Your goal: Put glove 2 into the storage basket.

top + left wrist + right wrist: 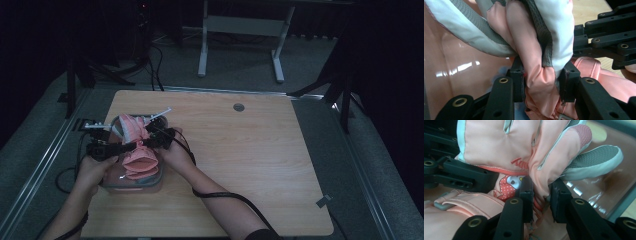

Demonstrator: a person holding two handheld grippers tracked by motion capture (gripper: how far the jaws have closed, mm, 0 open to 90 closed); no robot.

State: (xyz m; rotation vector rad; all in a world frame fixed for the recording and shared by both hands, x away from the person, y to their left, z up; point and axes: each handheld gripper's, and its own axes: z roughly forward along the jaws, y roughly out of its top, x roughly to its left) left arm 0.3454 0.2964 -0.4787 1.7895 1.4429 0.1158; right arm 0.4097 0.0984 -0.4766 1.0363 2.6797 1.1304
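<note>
High view: pink padded glove (136,150) held over a clear plastic bin (150,184) near the worktop's left front edge, left gripper (131,145) and right gripper (152,134) both on it. Left gripper view: jaws clamped on a bunched fold of pink fabric (541,82), grey mesh palm and pale trim above. Right gripper view: jaws pinched on the glove (541,190) by a cartoon patch, bin wall (599,187) behind. Judged step: lowering the glove into the bin; next, settle it inside and release both grips.

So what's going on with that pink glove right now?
Left gripper and right gripper both clamped on pink glove. Glove over clear tub. Nothing blocking.
</note>
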